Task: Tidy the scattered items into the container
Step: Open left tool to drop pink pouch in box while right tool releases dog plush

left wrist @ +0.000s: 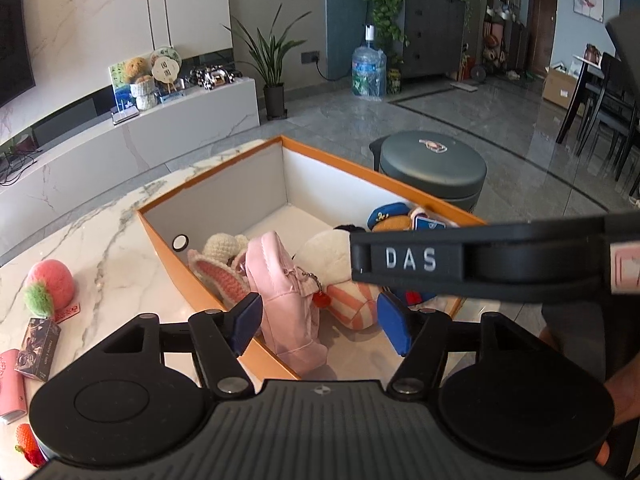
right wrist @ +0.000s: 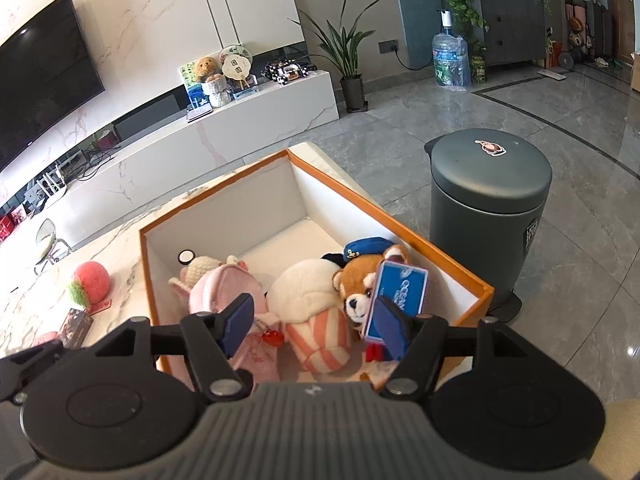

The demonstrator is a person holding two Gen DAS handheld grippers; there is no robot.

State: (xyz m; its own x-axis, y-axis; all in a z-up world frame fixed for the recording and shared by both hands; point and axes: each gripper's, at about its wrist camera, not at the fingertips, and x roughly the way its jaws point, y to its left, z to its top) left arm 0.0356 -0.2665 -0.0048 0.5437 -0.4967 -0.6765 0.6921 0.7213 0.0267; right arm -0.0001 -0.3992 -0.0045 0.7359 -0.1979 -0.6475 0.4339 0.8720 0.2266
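Observation:
An orange-rimmed white box (left wrist: 192,280) (right wrist: 400,225) stands on the marble table. Inside lie a pink mini backpack (left wrist: 280,292) (right wrist: 224,288), a crocheted bunny (left wrist: 218,264), a white plush with a striped base (left wrist: 352,304) (right wrist: 316,312), a brown bear in a blue cap (right wrist: 356,280) and a blue card box (right wrist: 400,292) leaning on the bear. My left gripper (left wrist: 320,326) hovers open over the backpack at the box's near edge. My right gripper (right wrist: 314,326) is open above the striped plush, its right finger in front of the card box.
Left of the box on the table lie a pink peach plush (left wrist: 50,284) (right wrist: 90,280), a dark carton (left wrist: 38,354) (right wrist: 76,326), a pink case (left wrist: 10,384) and a red crocheted piece (left wrist: 26,440). A grey bin (right wrist: 488,200) stands on the floor beyond the box. The right gripper's body (left wrist: 480,258) crosses the left wrist view.

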